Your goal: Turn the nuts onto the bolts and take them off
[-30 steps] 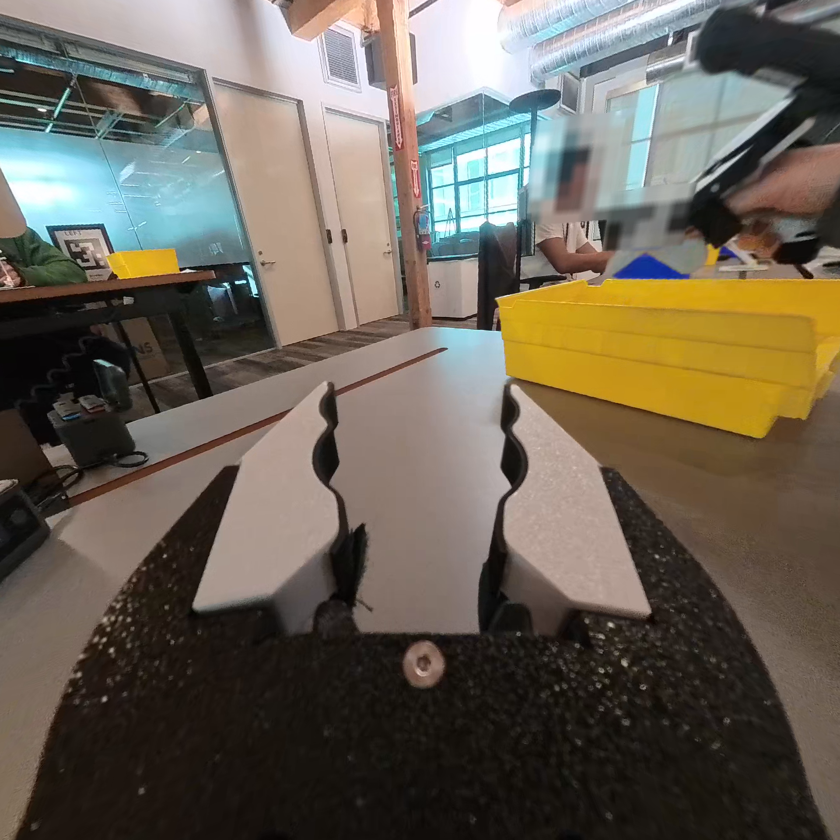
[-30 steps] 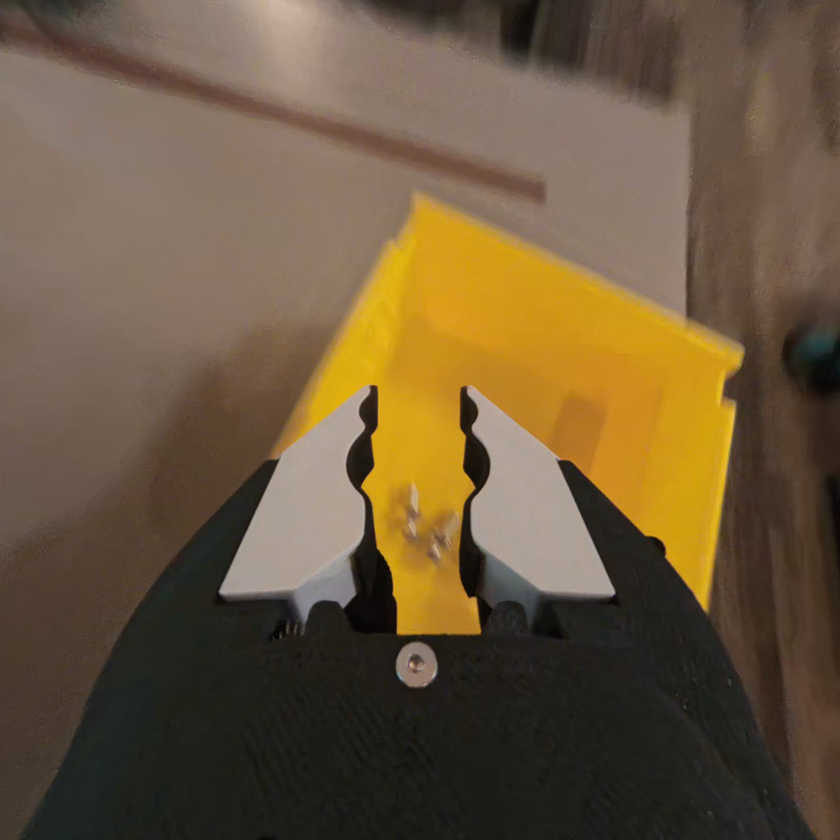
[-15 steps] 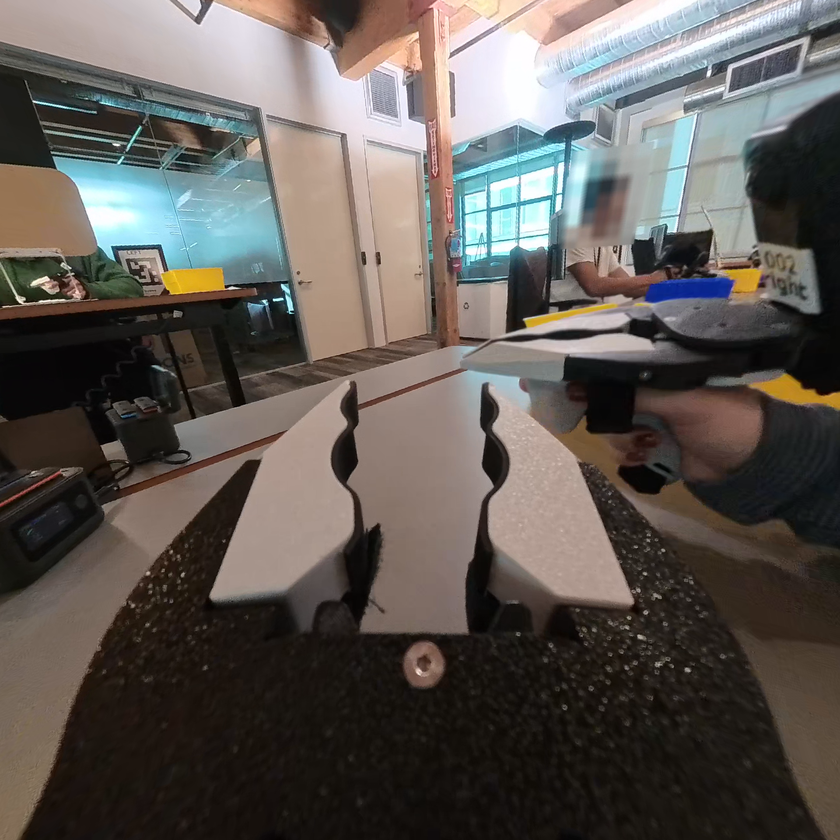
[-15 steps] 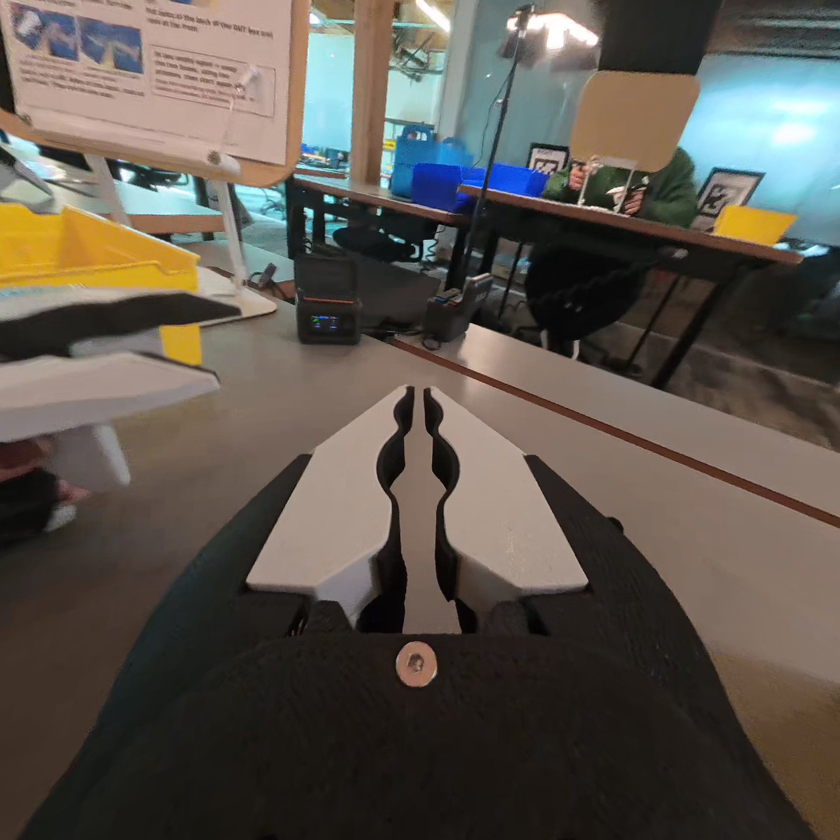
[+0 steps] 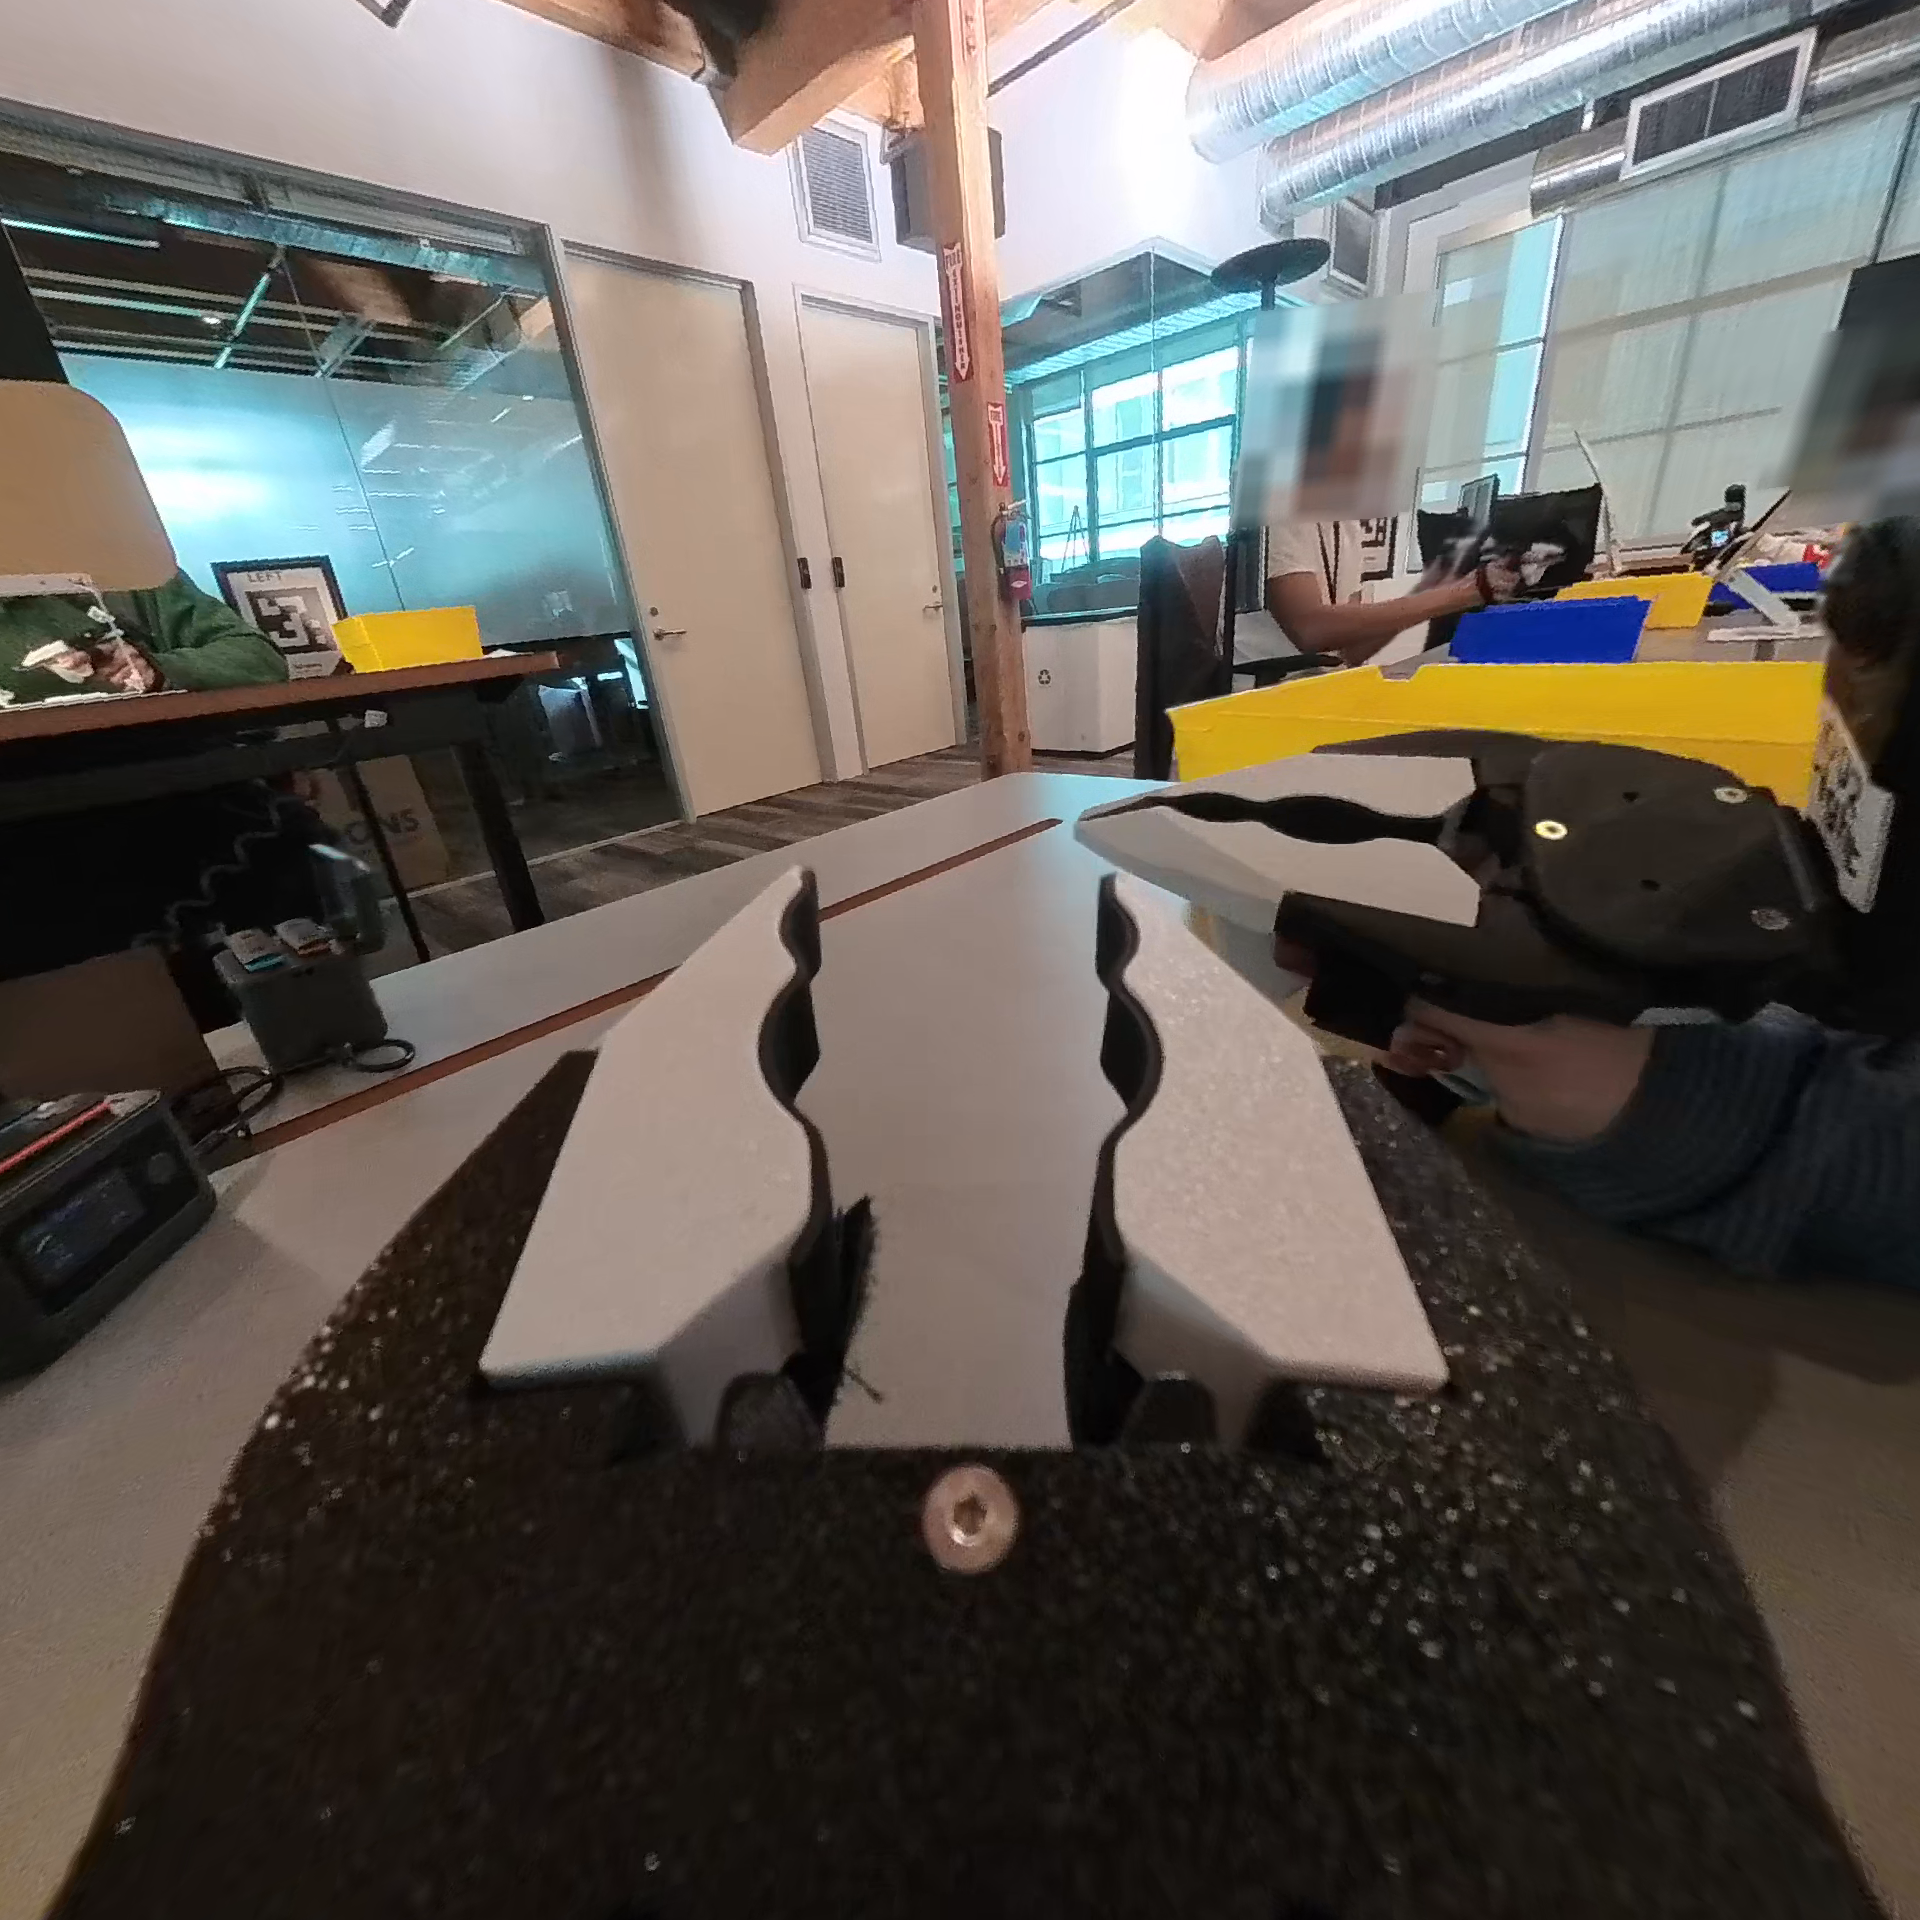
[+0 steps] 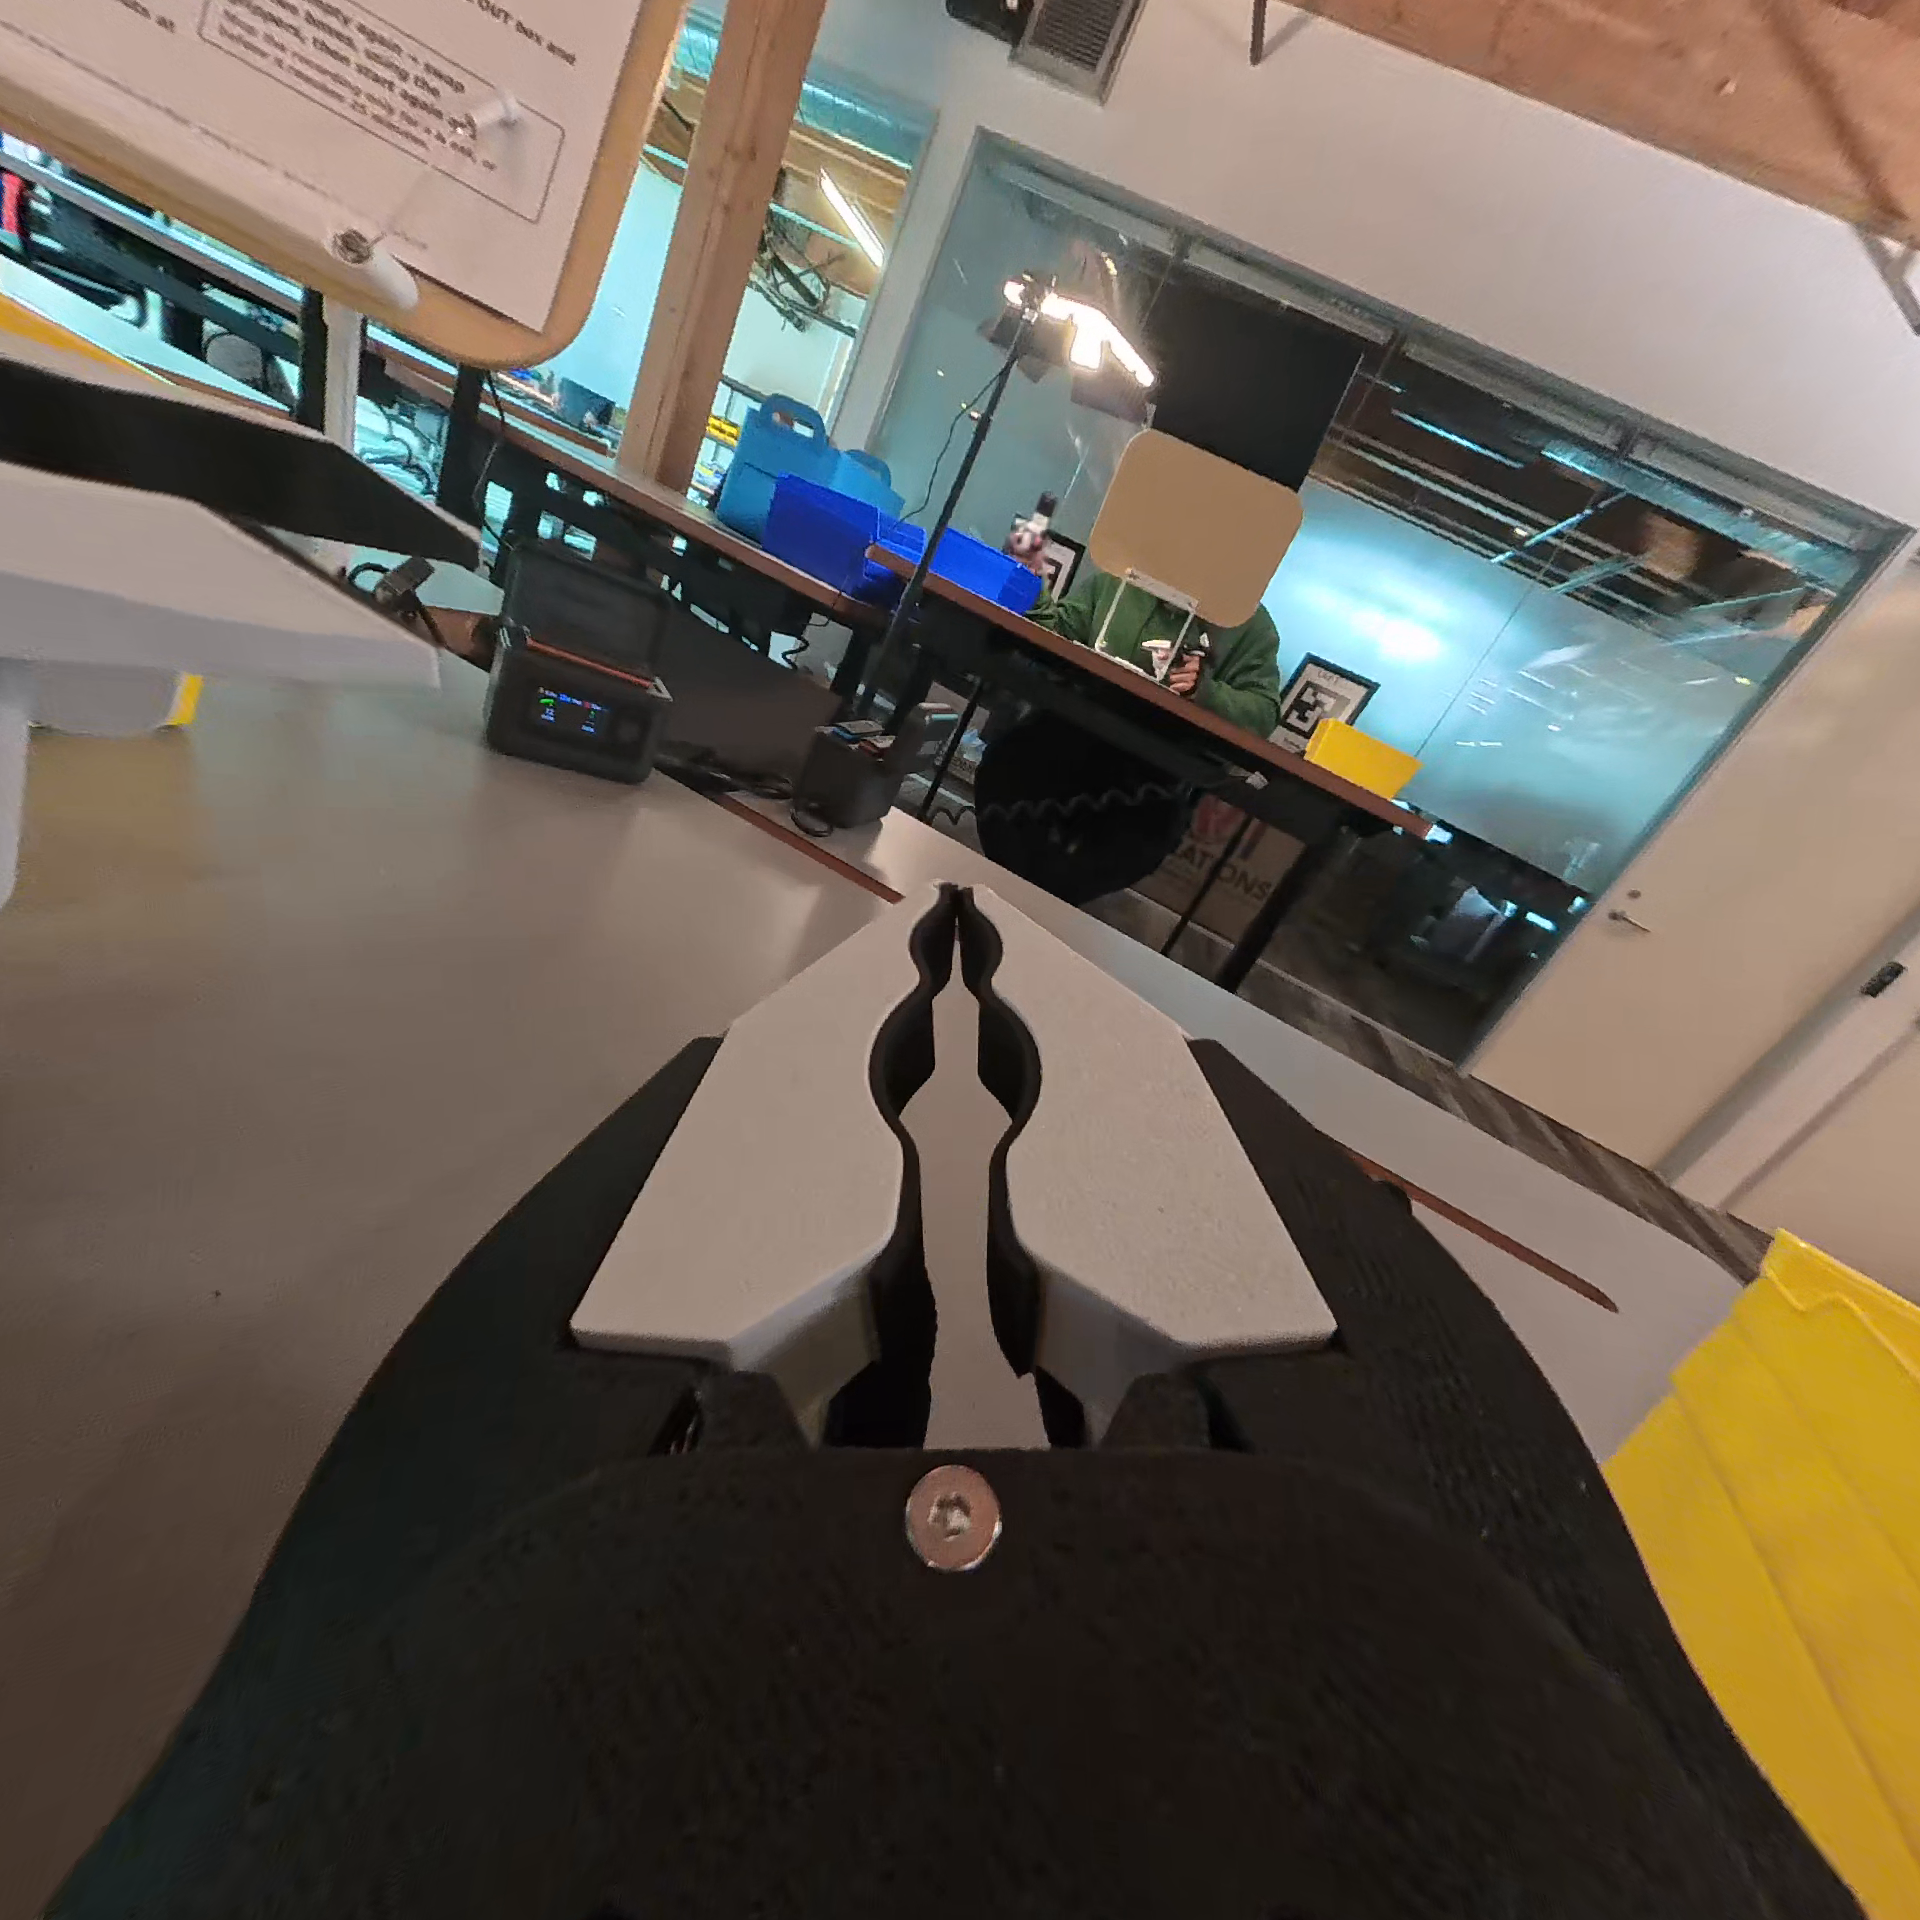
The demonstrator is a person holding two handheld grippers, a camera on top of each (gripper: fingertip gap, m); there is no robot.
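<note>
No nuts or bolts show in either view. My left gripper (image 5: 954, 894) is open and empty, level just above the grey table (image 5: 956, 1039). My right gripper (image 6: 956, 902) is shut with its tips touching, and I see nothing between them. In the left wrist view the right gripper (image 5: 1091, 828) lies on its side just right of my left fingertips, held by a hand (image 5: 1538, 1081). The yellow bin (image 5: 1507, 707) stands behind it and also shows in the right wrist view (image 6: 1787, 1507) at the lower right. The left gripper's fingers (image 6: 208, 623) show at the left edge there.
A dark power unit with a small screen (image 6: 577, 717) and a small charger dock (image 6: 862, 774) stand near the table's far edge. An instruction sheet on a stand (image 6: 312, 156) rises at the left. People sit at other desks with blue bins (image 5: 1548, 629). Spacing between my two grippers at the tips: around 9 centimeters.
My right gripper came up out of the yellow bin, swung level over the table beside the left gripper, and closed. My left gripper stayed open, its gap slightly narrower.
</note>
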